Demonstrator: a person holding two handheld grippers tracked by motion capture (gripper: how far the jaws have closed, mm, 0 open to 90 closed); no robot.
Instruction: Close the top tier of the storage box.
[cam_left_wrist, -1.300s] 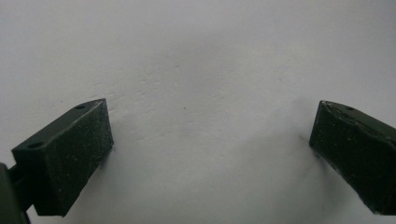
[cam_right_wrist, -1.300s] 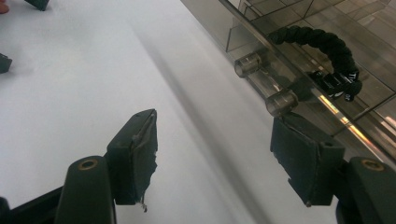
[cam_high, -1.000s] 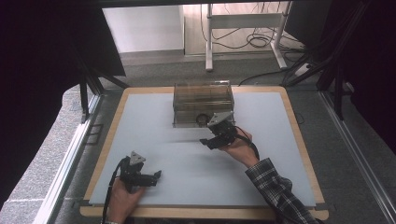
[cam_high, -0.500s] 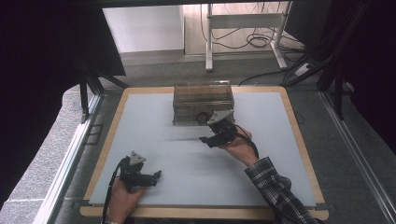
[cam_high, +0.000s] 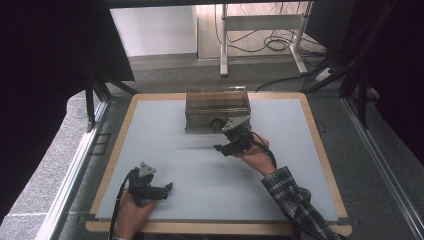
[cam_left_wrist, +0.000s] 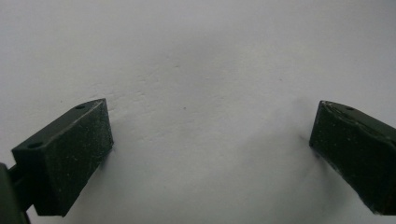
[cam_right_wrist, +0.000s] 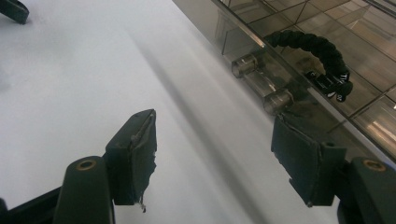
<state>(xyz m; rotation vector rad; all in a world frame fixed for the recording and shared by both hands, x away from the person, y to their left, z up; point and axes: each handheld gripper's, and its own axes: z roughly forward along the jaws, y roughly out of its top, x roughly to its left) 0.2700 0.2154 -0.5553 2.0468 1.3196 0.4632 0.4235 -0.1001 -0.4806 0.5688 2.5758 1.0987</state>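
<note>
The right hand-held gripper (cam_high: 223, 148) hovers just in front of the clear acrylic box (cam_high: 217, 109), its jaws apart and empty. In the right gripper view, the box's small cylindrical knob (cam_right_wrist: 261, 84) lies just beyond the far jaw. The step appears to be the approach to that knob; the next move calls for lining both jaws around it and closing. The box sits at the tabletop's (cam_high: 300, 150) far middle, its long axis running left to right, its knob side facing the person. A black braided bracelet (cam_right_wrist: 317, 51) lies inside. The left hand-held gripper (cam_high: 167, 189) rests near the front edge, jaws wide apart, empty.
</note>
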